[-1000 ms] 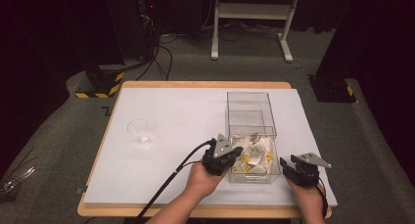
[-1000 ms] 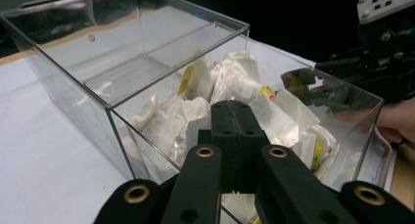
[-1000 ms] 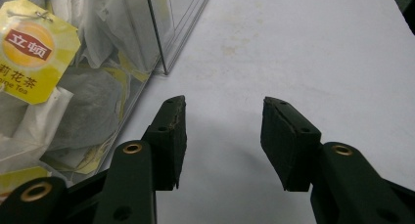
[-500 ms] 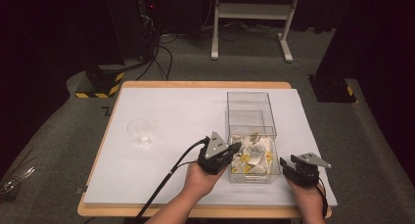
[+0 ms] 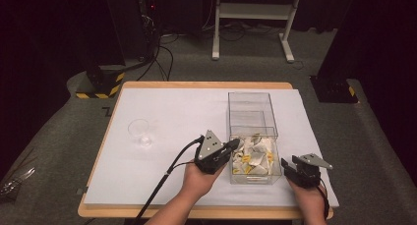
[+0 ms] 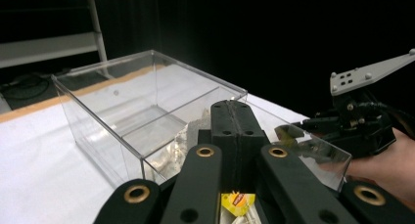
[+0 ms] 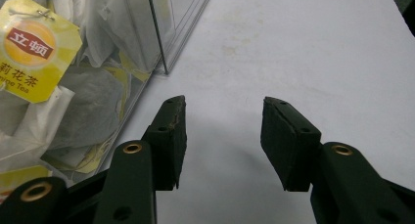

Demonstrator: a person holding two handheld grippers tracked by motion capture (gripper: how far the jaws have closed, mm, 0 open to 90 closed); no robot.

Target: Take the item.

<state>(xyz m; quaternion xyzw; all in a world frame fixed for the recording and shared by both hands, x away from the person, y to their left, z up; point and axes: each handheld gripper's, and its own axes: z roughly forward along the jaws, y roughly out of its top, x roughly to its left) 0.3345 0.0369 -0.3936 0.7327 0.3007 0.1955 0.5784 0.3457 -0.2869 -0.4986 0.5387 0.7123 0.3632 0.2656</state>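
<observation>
A clear plastic box (image 5: 230, 118) stands on the white table, its near half heaped with tea bags (image 5: 253, 156) that carry yellow tags. My left gripper (image 5: 235, 144) hovers at the box's near-left corner with its tips over the rim. In the left gripper view its jaws (image 6: 232, 121) are pressed together and I see nothing pinched between the pads; a yellow tag (image 6: 235, 202) shows below the linkage. My right gripper (image 5: 285, 163) rests just right of the box. Its jaws (image 7: 222, 136) stand open over bare table, beside the box wall (image 7: 166, 38) and a tagged tea bag (image 7: 34, 48).
A small clear cup (image 5: 140, 131) stands on the left part of the table (image 5: 187, 112). The far half of the box holds nothing. A black cable trails from the left gripper to the table's near edge. Dark floor and a white stand lie beyond.
My left gripper has lifted a little at the box's near-left corner, still shut. The right gripper has stayed where it was.
</observation>
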